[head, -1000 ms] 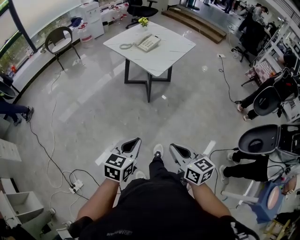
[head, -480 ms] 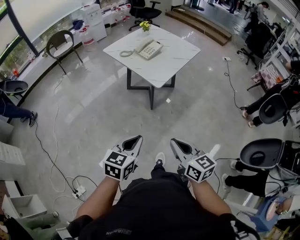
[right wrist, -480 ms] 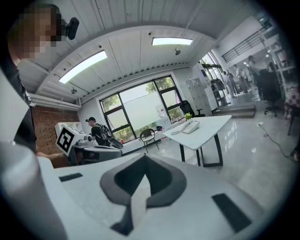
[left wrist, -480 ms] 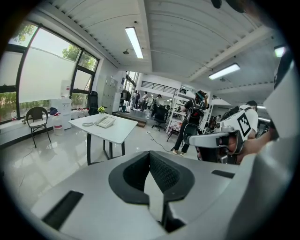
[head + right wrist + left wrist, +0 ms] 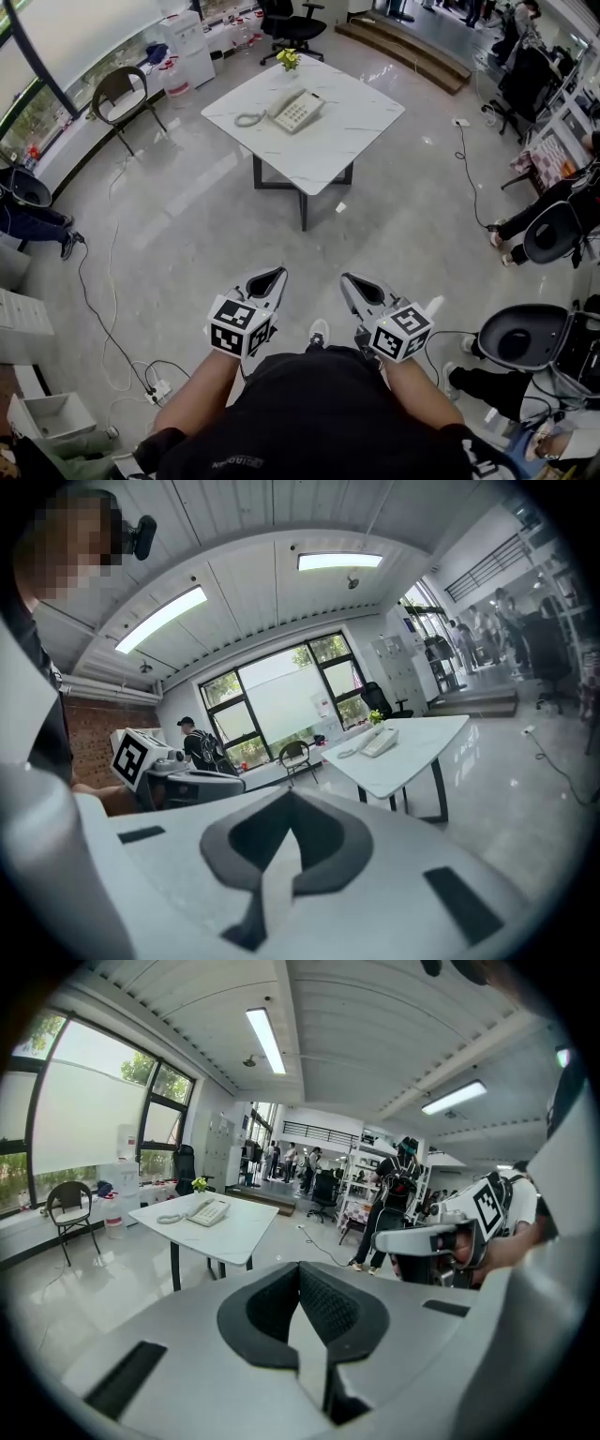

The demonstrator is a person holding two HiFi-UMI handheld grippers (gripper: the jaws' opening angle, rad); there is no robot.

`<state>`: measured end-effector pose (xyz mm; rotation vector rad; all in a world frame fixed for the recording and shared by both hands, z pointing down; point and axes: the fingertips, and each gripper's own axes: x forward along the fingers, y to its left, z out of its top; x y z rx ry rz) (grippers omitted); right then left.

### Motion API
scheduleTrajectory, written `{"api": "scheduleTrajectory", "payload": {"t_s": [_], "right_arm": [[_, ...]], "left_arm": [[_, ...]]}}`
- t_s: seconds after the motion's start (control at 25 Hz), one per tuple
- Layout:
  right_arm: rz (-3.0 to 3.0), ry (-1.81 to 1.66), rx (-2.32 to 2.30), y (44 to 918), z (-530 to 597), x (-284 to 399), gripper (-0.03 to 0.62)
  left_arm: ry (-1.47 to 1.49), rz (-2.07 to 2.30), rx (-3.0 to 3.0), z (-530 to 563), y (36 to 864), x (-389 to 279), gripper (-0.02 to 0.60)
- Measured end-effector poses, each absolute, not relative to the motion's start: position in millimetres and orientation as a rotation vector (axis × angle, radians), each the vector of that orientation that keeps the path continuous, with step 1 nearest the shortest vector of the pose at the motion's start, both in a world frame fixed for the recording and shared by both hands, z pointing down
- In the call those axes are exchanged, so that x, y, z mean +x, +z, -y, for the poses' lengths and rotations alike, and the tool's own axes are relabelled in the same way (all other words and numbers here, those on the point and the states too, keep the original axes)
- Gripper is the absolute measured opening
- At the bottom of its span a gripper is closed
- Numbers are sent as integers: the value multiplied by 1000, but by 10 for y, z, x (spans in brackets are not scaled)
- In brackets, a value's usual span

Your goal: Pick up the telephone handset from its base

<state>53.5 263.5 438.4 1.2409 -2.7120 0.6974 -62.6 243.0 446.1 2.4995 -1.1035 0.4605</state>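
Observation:
A cream telephone (image 5: 293,110) with its handset resting on the base sits on a white marble-top table (image 5: 342,131) well ahead of me, its coiled cord (image 5: 248,119) trailing to the left. Both gripper views catch the telephone (image 5: 208,1210) (image 5: 380,741) far off. My left gripper (image 5: 267,278) and right gripper (image 5: 355,281) are held side by side close to my body, over the floor, far short of the table. Each is shut with nothing between its jaws, as the left gripper (image 5: 300,1267) and right gripper (image 5: 289,797) show in their own views.
A small yellow flower pot (image 5: 288,58) stands at the table's far corner. A brown chair (image 5: 119,87) is to the left, an office chair (image 5: 291,23) behind the table. Seated people (image 5: 553,220) and chairs line the right. A power strip (image 5: 155,386) and cable lie on the floor at left.
The table and telephone have drawn nearer and grown in the head view as I walk forward. Both grippers keep their place before my body, still shut.

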Motion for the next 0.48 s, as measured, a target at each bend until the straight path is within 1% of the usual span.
{"api": "scheduleTrajectory", "payload": {"t_s": [0.48], "right_arm": [[2748, 666, 1150, 4409, -2030, 880, 0]], "left_arm": [[481, 1172, 2474, -1933, 4504, -237, 3]]}}
